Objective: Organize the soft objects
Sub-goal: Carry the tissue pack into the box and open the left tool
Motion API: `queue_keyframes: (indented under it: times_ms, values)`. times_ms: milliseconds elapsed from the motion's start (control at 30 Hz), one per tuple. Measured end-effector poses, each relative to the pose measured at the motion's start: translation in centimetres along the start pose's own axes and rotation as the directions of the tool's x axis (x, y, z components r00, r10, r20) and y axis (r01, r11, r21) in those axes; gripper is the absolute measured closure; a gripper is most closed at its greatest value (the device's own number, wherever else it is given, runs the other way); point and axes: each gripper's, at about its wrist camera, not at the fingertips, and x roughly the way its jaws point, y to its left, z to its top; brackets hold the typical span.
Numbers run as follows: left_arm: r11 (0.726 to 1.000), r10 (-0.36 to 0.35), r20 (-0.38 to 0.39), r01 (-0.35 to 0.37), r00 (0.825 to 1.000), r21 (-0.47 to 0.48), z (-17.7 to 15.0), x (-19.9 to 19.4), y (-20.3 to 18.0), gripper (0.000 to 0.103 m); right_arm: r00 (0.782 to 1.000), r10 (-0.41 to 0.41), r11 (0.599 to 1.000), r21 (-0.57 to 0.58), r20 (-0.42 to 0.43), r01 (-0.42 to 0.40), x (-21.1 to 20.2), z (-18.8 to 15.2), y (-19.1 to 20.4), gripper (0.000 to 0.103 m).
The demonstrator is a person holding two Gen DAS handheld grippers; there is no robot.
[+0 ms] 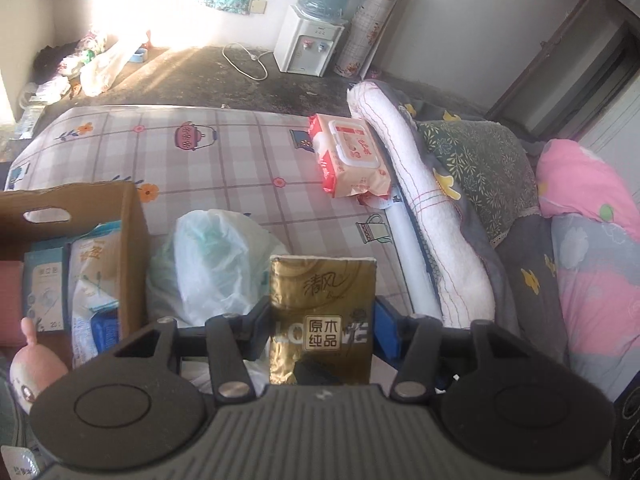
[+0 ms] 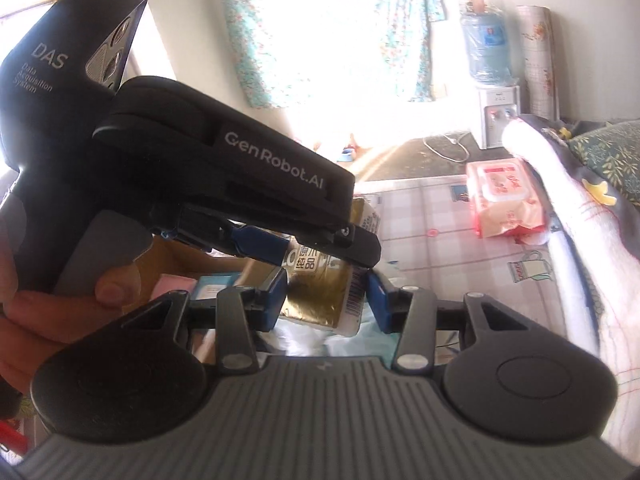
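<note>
My left gripper (image 1: 322, 330) is shut on a gold tissue pack (image 1: 322, 312) and holds it above the bed, right of the cardboard box (image 1: 132, 240). In the right wrist view the left gripper (image 2: 316, 254) crosses from the left with the same gold tissue pack (image 2: 320, 300) in it. My right gripper (image 2: 326, 302) is open, its blue pads (image 2: 276, 300) on either side of the pack's lower end without pressing it. A red and white wet-wipes pack (image 1: 350, 158) lies on the checked bed sheet (image 1: 200, 160); it also shows in the right wrist view (image 2: 504, 200).
The box holds several packets and something pink. A thin plastic bag (image 1: 216, 264) lies beside the box. A rolled white towel (image 1: 424, 208), grey quilt (image 1: 520, 256) and pink pillow (image 1: 588, 240) lie along the right. A water dispenser (image 1: 308, 40) stands on the floor.
</note>
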Motion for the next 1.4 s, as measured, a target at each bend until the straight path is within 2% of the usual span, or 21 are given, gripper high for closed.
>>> queue_keyframes:
  times_ms: [133, 233, 400, 633, 833, 933, 1067, 1167, 1233, 1333, 1400]
  values:
    - [0.995, 0.061, 0.053, -0.057, 0.997, -0.080, -3.1, -4.6, 5.6, 0.050, 0.993, 0.119, 0.992, -0.047, -0.021, -0.120, 0.2, -0.6, 6.2, 0.060]
    - [0.982, 0.101, 0.056, -0.091, 0.993, -0.167, -5.1, -6.8, 10.3, 0.050, 0.976, 0.208, 0.974, -0.074, -0.071, -0.213, 1.4, -1.3, 10.9, 0.060]
    - [0.949, 0.135, 0.032, -0.120, 0.990, -0.290, -8.0, -8.7, 17.6, 0.050, 0.927, 0.314, 0.938, -0.083, -0.206, -0.336, 4.5, -2.6, 17.6, 0.060]
    - [0.913, 0.191, -0.028, -0.188, 0.981, -0.361, -10.1, -9.1, 24.8, 0.050, 0.848, 0.378, 0.908, -0.031, -0.372, -0.418, 9.8, -4.1, 23.7, 0.059]
    - [0.898, 0.277, -0.085, -0.290, 0.957, -0.330, -10.9, -9.4, 28.0, 0.048, 0.767, 0.457, 0.877, 0.086, -0.450, -0.472, 13.7, -5.1, 26.8, 0.058]
    - [0.891, 0.308, -0.117, -0.329, 0.944, -0.312, -11.1, -9.4, 29.1, 0.046, 0.716, 0.507, 0.854, 0.166, -0.479, -0.493, 15.9, -6.1, 27.4, 0.058]
    - [0.885, 0.302, -0.165, -0.341, 0.939, -0.317, -11.5, -9.3, 30.5, 0.041, 0.652, 0.548, 0.829, 0.238, -0.524, -0.506, 18.0, -8.1, 28.0, 0.057]
    - [0.887, 0.296, -0.179, -0.339, 0.938, -0.313, -11.8, -9.4, 30.7, 0.035, 0.610, 0.552, 0.825, 0.267, -0.569, -0.498, 18.9, -9.4, 28.4, 0.055]
    - [0.891, 0.297, -0.176, -0.338, 0.939, -0.304, -11.9, -9.4, 30.6, 0.033, 0.594, 0.550, 0.825, 0.274, -0.587, -0.494, 19.1, -9.9, 28.6, 0.053]
    - [0.894, 0.290, -0.180, -0.333, 0.940, -0.300, -12.0, -9.4, 30.4, 0.032, 0.583, 0.554, 0.822, 0.277, -0.595, -0.498, 18.9, -9.9, 28.8, 0.050]
    - [0.894, 0.292, -0.171, -0.332, 0.941, -0.300, -12.0, -9.5, 30.3, 0.032, 0.583, 0.558, 0.819, 0.278, -0.591, -0.502, 18.9, -9.9, 28.4, 0.048]
